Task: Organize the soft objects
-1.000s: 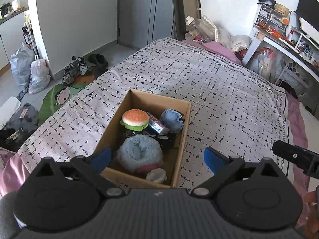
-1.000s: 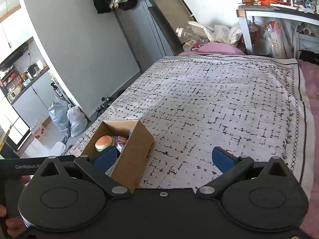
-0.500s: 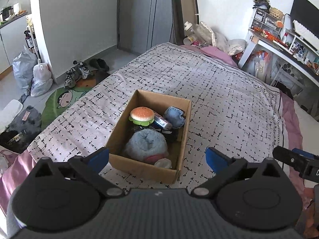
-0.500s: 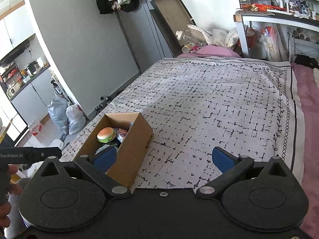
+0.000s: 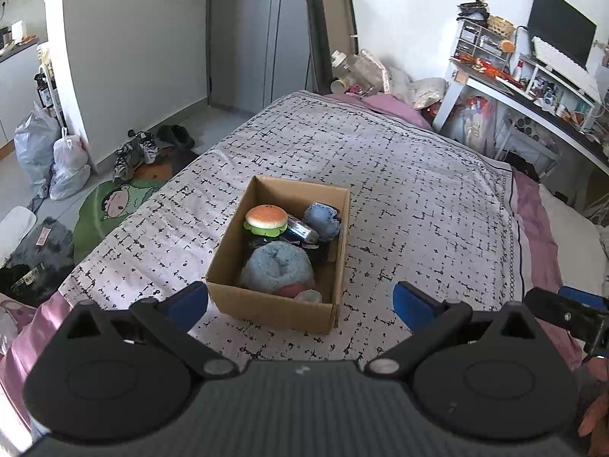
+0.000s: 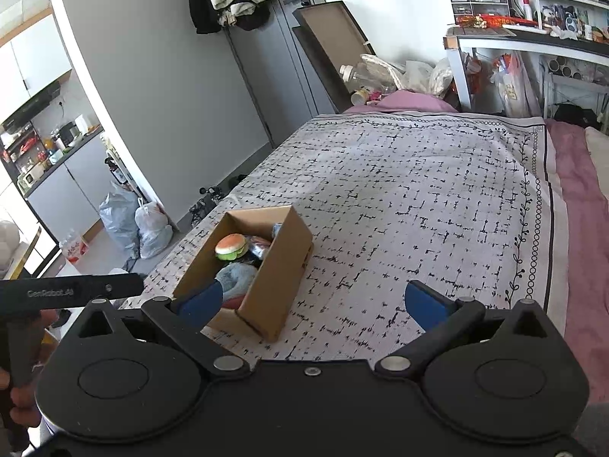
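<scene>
left wrist view: left gripper [image 5: 300,299] fingers spread wide, empty, above the bed [image 5: 418,190]; cardboard box [image 5: 274,310] holds burger toy [image 5: 266,219] and blue plush [image 5: 278,268]. right wrist view: right gripper [image 6: 310,302] also spread, empty. advice: descend centred, pinch plush gently.

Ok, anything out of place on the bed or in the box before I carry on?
Nothing stands out. The cardboard box sits flat on the bedspread, undamaged, with the burger toy and blue plush inside; nothing has spilled.
</scene>
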The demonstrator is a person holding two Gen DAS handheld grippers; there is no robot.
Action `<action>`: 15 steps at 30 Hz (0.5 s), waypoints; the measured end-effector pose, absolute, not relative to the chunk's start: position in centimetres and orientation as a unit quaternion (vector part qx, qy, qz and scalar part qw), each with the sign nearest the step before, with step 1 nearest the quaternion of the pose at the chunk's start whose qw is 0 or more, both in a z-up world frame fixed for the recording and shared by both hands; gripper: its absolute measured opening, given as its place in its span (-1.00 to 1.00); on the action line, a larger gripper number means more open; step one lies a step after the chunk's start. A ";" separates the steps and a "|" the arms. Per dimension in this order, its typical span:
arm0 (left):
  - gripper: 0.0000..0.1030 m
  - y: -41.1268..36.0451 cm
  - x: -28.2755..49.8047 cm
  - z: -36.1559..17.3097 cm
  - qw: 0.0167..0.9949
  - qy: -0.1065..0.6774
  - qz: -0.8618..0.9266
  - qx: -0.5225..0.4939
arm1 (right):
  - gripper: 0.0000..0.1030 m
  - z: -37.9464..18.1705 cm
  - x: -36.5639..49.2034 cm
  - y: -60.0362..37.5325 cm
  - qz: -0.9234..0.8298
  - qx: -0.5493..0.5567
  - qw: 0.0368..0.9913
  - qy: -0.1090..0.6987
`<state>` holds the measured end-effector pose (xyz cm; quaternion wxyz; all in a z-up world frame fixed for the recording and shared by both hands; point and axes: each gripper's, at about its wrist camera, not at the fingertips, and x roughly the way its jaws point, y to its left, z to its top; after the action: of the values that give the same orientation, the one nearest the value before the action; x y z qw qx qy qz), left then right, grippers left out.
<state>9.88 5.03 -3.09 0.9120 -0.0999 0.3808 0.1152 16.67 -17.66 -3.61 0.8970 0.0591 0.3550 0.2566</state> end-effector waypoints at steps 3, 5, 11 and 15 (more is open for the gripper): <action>0.99 5.0 9.2 -2.8 0.914 0.378 0.107 -0.099 | 1.00 -3.3 15.8 -17.4 0.255 0.059 0.898 0.354; 0.99 4.9 8.8 -2.7 0.915 0.376 0.103 -0.099 | 1.00 -3.2 15.5 -17.4 0.251 0.059 0.898 0.355; 0.99 4.5 7.8 -2.1 0.921 0.370 0.090 -0.084 | 1.00 -2.6 14.4 -17.3 0.250 0.069 0.901 0.349; 0.99 4.5 7.1 -1.9 0.923 0.367 0.086 -0.081 | 1.00 -2.1 13.6 -16.9 0.248 0.062 0.904 0.343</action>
<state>7.05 4.54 -1.86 0.9227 -0.0809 0.3670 0.0859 13.59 -16.89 -2.15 0.9037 0.0618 0.3434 0.2480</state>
